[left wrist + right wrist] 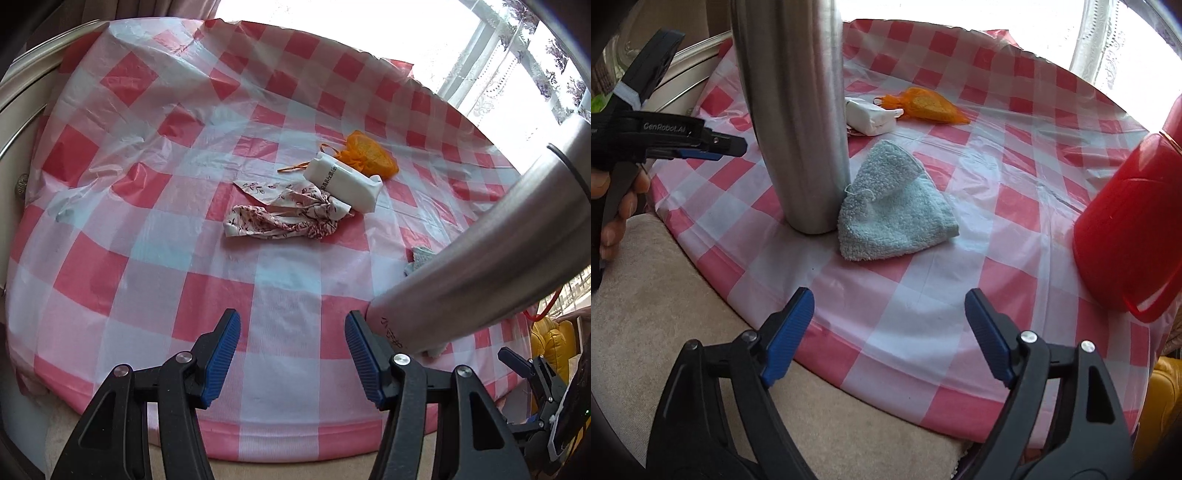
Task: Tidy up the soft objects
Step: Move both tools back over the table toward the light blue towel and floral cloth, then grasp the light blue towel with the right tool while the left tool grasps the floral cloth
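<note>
A floral cloth (288,216) lies crumpled at mid-table. Behind it lie a white tissue pack (343,181) and an orange mesh pouch (371,153); both also show in the right wrist view, the pack (870,116) and the pouch (929,105). A pale blue towel (894,208) lies folded against a steel bottle (798,110); a corner of it shows in the left wrist view (421,258). My left gripper (291,356) is open and empty above the near table edge. My right gripper (888,334) is open and empty, short of the towel.
The red-and-white checked tablecloth (147,258) covers a round table. The steel bottle (480,258) stands right of the left gripper. A red jug (1134,229) stands at the right. The left gripper's body (665,136) shows at the left, beyond the table edge.
</note>
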Action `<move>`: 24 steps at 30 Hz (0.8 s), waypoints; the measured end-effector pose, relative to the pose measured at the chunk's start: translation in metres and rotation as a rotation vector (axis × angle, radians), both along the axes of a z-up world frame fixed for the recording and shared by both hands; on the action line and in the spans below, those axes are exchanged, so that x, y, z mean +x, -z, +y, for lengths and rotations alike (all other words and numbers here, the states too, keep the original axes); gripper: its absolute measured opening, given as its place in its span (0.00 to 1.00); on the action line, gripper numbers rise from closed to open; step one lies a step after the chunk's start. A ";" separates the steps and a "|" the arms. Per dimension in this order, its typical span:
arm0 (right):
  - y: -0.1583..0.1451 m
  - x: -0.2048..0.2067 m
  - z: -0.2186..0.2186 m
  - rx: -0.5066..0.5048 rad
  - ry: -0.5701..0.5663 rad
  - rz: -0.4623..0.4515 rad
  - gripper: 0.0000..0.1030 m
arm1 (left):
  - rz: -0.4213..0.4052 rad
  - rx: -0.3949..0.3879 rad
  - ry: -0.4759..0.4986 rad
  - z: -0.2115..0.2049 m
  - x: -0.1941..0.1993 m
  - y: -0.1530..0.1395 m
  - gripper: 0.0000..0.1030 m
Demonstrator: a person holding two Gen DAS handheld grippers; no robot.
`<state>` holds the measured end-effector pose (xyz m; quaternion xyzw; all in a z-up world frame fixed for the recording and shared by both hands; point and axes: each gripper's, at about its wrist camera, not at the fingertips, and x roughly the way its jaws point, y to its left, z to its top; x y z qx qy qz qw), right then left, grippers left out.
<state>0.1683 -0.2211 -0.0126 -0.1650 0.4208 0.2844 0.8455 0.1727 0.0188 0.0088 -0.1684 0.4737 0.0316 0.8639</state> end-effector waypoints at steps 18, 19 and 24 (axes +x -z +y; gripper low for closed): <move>0.017 0.053 0.029 -0.042 -0.180 -0.033 0.89 | -0.048 0.002 0.058 0.004 0.081 0.012 0.65; 0.018 0.056 0.029 -0.038 -0.189 -0.028 0.89 | -0.050 0.003 0.064 0.004 0.086 0.014 0.65; 0.026 0.070 0.032 -0.041 -0.238 -0.017 0.89 | -0.043 -0.010 0.069 0.004 0.105 0.025 0.65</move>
